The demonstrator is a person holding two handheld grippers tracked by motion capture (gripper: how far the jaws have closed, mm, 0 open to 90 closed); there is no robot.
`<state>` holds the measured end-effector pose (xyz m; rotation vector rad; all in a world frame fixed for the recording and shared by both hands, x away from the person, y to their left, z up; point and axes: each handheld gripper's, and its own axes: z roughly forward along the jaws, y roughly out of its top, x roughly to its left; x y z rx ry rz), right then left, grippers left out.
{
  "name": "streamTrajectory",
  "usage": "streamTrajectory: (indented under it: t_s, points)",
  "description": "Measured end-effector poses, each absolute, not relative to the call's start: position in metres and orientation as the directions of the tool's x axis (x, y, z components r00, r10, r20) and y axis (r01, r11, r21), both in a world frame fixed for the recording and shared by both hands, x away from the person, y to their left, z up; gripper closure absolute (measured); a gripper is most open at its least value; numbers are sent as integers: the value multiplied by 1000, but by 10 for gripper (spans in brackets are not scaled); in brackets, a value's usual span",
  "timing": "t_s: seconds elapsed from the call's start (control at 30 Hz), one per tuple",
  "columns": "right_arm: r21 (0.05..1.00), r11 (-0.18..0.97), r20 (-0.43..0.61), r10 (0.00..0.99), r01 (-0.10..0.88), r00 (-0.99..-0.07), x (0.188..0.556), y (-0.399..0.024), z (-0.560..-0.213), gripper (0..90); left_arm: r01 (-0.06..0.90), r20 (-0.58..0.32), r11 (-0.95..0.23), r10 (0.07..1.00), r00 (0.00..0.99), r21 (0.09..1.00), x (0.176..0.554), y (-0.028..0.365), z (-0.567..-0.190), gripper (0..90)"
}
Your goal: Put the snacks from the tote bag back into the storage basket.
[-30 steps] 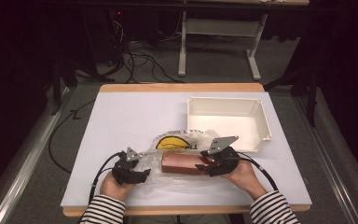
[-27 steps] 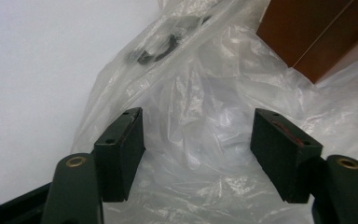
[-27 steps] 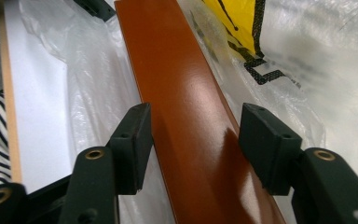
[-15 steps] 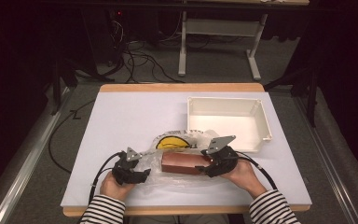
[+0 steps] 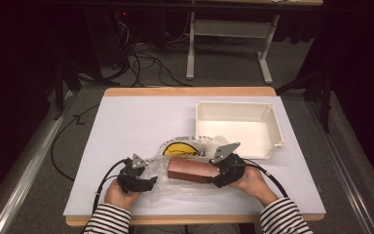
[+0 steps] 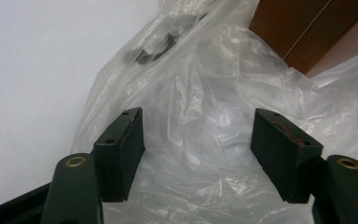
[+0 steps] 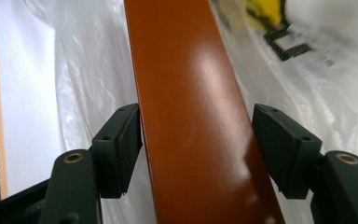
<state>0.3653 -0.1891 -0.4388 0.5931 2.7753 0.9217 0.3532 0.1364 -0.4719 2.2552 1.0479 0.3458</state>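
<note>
A brown box (image 5: 191, 169) is held at its right end by the right gripper (image 5: 222, 174), near the front edge of the white-covered table (image 5: 126, 122). In the right gripper view the box (image 7: 191, 116) runs straight ahead between the two jaws; the left jaw touches its edge, while a narrow gap seems to remain at the right jaw, so it cannot be told whether the grasp is fully clenched.

A clear plastic bag (image 5: 185, 183) is spread beneath and around the box. Its yellow and black print (image 5: 180, 148) lies just beyond the box, and is seen ahead and to the right of the right gripper's jaws (image 7: 279, 28).

The left gripper (image 5: 143, 183) is released, its jaws standing wide apart over crumpled film of the bag (image 6: 200, 140) with nothing pinched between them. The near end of the box (image 6: 307, 32) is seen ahead and to the right of this gripper, apart from it, with folds of the bag lying between.

A white tray (image 5: 272, 126) stands beyond the right gripper, just past the printed part of the bag. Striped sleeves (image 5: 282, 217) are seen behind the grippers at the table's front edge.
</note>
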Motion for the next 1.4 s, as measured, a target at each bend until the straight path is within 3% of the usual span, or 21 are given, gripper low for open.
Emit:
streamTrajectory:
  t_s: [0.33, 0.57, 1.4]
  points:
    - [535, 786, -43, 392, 310, -919, 365, -182, -451, 382, 595, -24, -492, 758, 652, 635, 353, 137, -472, 351]
    - [541, 786, -42, 380, 299, -924, 363, -182, -449, 426, 595, -24, -491, 758, 652, 636, 353, 137, -472, 350]
    - [575, 767, -17, 360, 285, -933, 349, -193, -437, 427, 592, -24, -491, 756, 654, 639, 353, 137, -473, 350]
